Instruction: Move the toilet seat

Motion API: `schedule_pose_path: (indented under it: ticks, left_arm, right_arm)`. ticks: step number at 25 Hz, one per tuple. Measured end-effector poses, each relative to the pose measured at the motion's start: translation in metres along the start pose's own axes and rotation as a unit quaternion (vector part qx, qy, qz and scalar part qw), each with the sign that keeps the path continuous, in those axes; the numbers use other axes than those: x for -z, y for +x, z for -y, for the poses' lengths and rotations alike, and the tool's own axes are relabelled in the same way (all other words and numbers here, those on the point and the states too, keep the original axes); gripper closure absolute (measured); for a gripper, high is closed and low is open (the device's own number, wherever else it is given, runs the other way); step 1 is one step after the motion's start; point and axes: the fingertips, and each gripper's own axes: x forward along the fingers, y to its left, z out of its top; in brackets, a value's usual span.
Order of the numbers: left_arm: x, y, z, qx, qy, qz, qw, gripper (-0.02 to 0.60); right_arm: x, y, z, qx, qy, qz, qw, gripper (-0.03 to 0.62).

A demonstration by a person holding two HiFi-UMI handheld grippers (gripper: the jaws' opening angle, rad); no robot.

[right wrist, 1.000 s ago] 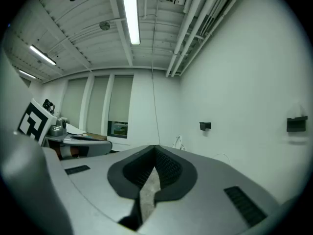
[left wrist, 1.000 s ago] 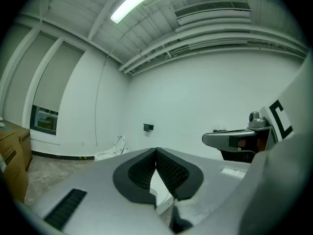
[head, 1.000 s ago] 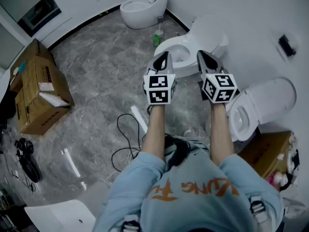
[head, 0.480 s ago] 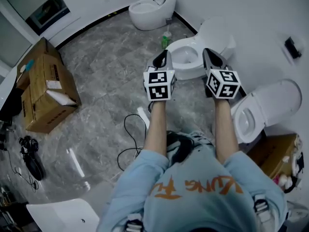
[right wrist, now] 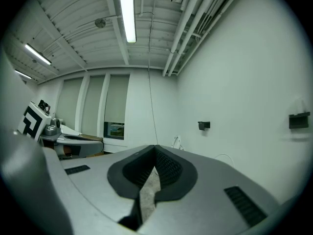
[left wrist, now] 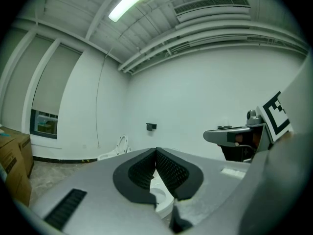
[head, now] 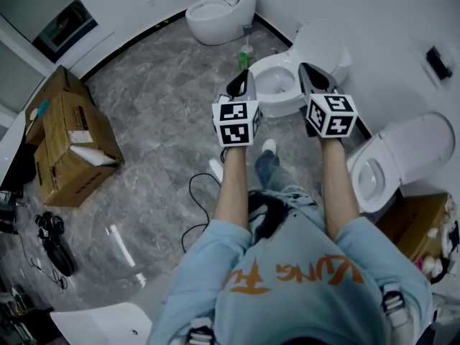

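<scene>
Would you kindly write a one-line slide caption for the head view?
A person's left gripper and right gripper, both shut, held out toward an open-lidded toilet on a grey floor.

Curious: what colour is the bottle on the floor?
The bottle is green; best in head view.

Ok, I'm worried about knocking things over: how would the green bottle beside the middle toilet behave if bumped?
The green bottle stands upright, tall and narrow, so it would probably tip easily. It looks small and plastic, likely light. The polished stone floor might let it slide or roll away.
</scene>
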Motion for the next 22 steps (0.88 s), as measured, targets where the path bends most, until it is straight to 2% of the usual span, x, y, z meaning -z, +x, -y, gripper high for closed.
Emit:
schedule_pose_path:
  ticks: [7,13,18,22]
  left_arm:
    - [0.016,0.056,-0.037,-0.012,0.004,-0.022,0.9997,0.580]
    - [0.052,0.137,-0.059,-0.001,-0.021,-0.067,0.9976,0.580]
    - [0.097,0.224,-0.072,0.007,-0.068,-0.105,0.9921,0.580]
    - [0.140,0.297,-0.084,0.018,-0.112,-0.149,0.9823,0.580]
  right_arm:
    - [0.020,0.073,0.025,-0.006,0.030,-0.009,1.000,0.595]
    - [0.054,0.151,0.062,-0.009,0.036,-0.058,0.998,0.595]
    - [0.110,0.224,0.115,-0.006,0.029,-0.141,0.990,0.595]
    - [0.152,0.283,0.160,0.002,0.044,-0.184,0.982,0.595]
